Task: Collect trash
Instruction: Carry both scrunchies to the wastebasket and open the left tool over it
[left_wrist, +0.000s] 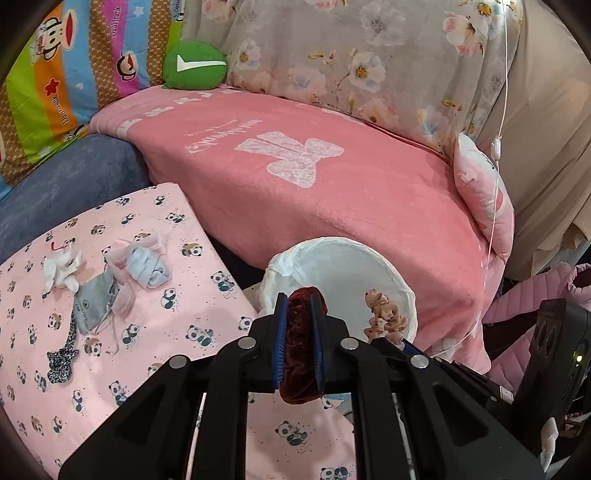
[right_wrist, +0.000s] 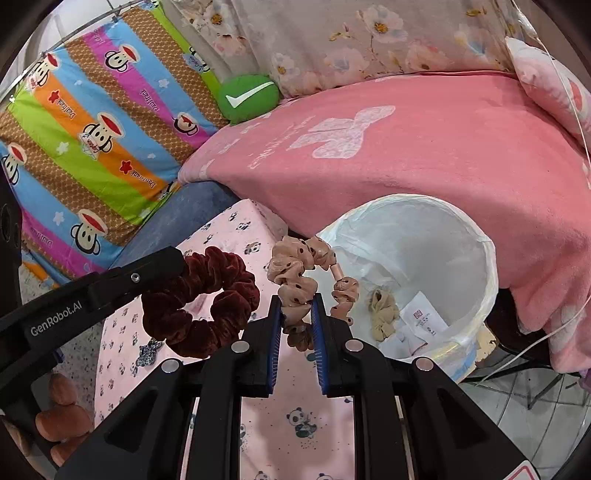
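My left gripper (left_wrist: 299, 299) is shut on a dark red velvet scrunchie (left_wrist: 300, 350), held near the rim of a white-lined bin (left_wrist: 369, 258). The scrunchie also shows in the right wrist view (right_wrist: 199, 299), hanging from the left gripper's fingers. My right gripper (right_wrist: 297, 301) is shut on a beige dotted scrunchie (right_wrist: 299, 280), held at the bin's (right_wrist: 480, 236) left rim. The beige scrunchie shows in the left wrist view (left_wrist: 384, 314) too. Inside the bin lie a beige fabric scrap (right_wrist: 382, 306) and a white paper tag (right_wrist: 423, 319).
A pink panda-print surface (left_wrist: 166, 314) carries crumpled tissue (left_wrist: 61, 267), blue-grey cloth pieces (left_wrist: 149, 267), a grey pouch (left_wrist: 92, 306) and a leopard-print strip (left_wrist: 62, 358). Behind are a pink blanket (left_wrist: 314, 184), a green cushion (left_wrist: 194, 64) and a striped pillow (right_wrist: 92, 129). Tiled floor (right_wrist: 535, 424) is at right.
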